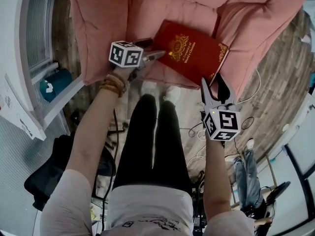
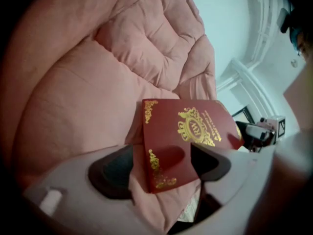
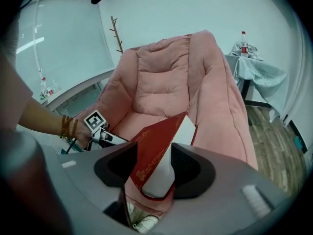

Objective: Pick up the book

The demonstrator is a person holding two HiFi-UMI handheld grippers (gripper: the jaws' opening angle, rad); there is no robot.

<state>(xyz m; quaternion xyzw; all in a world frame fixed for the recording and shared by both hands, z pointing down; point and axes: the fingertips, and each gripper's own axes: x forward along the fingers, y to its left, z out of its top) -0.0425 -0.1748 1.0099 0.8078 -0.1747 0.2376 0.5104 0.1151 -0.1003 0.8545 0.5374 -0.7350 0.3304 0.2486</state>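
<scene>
Head view looking steeply down onto armchair (image 1: 98, 33), left gripper view close on one book (image 2: 190, 131) corner, right gripper view close on its opposite side, all three sharing book and armchair

Smooth red book (image 1: 189, 53), shiny gold stamping, on soft quilted pink cloth armchair (image 1: 98, 33); wood-plank floor (image 1: 280, 97)

ref: book (image 1: 189, 50) on armchair seat (image 1: 147, 18) | above book: open | left of book: left gripper (image 1: 158, 55) astride its corner, jaws apart; left armrest (image 1: 93, 33) beyond | right: right armrest (image 1: 268, 23) close | behind: backrest (image 3: 161, 77) blocks | front: right gripper (image 1: 213, 82) astride near corner, jaws apart; person's shoes (image 1: 171, 93) on the floor just past the seat edge
</scene>
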